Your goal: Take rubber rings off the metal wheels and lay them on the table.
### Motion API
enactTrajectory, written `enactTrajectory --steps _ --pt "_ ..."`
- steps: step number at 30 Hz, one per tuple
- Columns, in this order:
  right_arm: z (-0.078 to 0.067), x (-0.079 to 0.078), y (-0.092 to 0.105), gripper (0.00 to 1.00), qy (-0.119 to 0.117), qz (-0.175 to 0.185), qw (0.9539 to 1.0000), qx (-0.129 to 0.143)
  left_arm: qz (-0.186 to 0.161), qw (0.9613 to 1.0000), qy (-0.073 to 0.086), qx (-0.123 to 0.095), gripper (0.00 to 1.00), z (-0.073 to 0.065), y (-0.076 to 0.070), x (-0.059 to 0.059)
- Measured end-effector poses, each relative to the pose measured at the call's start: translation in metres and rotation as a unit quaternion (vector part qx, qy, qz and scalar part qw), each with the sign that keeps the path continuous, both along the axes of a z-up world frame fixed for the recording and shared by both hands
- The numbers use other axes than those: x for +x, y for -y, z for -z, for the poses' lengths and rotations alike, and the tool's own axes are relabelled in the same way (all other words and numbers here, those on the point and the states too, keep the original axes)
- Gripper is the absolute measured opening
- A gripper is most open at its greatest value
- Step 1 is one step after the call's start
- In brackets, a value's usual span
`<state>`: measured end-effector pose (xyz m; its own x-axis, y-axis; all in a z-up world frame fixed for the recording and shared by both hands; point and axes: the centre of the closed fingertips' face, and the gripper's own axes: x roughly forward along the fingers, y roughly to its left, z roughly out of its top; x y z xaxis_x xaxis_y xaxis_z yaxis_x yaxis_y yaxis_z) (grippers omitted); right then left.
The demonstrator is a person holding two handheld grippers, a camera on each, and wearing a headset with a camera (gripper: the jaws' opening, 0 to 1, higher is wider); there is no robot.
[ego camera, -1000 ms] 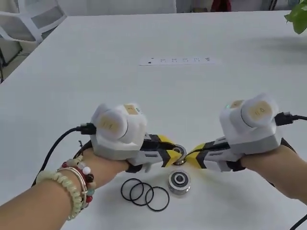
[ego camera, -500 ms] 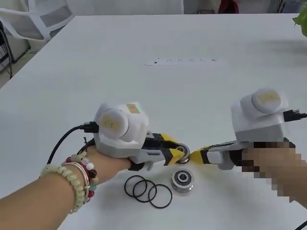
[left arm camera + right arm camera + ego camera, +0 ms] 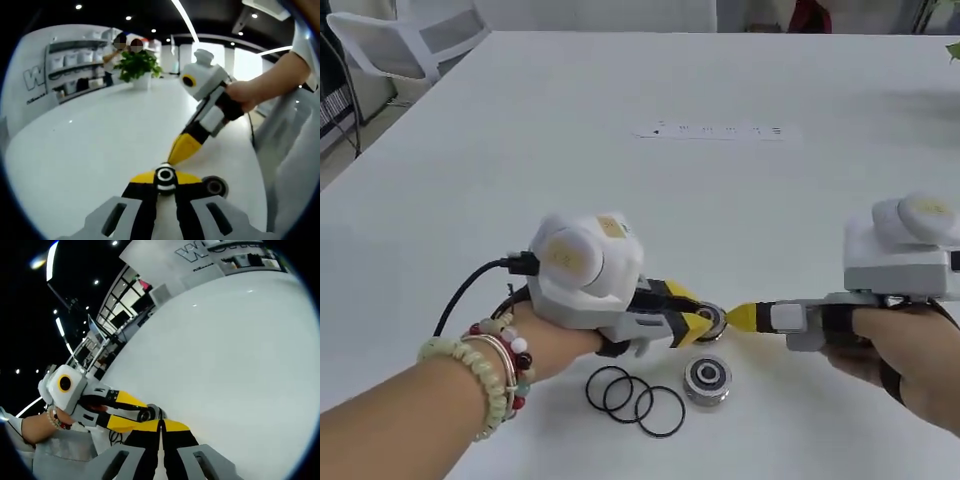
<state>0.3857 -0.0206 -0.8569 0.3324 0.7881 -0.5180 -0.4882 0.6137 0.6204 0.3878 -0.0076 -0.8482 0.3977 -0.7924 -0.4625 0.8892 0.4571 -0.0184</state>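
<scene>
three rubber rings [image 3: 633, 393] flat on near bench [image 3: 620, 150] | left gripper [image 3: 705, 322] fingers clamped on metal wheel [image 3: 165, 176] | right gripper [image 3: 736, 317] fingers pressed together, tip at that wheel | second wheel [image 3: 707, 378] right of rings

Left gripper view: I read one large letter "W" on the back wall [image 3: 31, 79], the rest of the word cut off; right gripper view: same wall lettering, only "W" legible; head view: printed strip [image 3: 718, 131] on the worktop [image 3: 570, 120], marks too small to read.
</scene>
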Motion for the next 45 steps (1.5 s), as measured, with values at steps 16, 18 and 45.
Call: enactTrajectory --steps 16,18,45 --pt "-0.011 0.0 -0.007 0.0 -0.02 0.019 0.9995 0.017 -0.01 0.9997 0.009 0.019 0.13 0.001 -0.001 0.001" --pt "-0.012 0.0 -0.008 0.0 -0.021 0.018 0.9995 0.018 -0.009 0.9997 0.009 0.02 0.13 0.001 -0.002 0.001" --pt "-0.017 -0.004 -0.018 0.0 -0.001 -0.01 0.9999 0.009 -0.007 0.9993 0.017 0.031 0.13 0.001 -0.003 0.0"
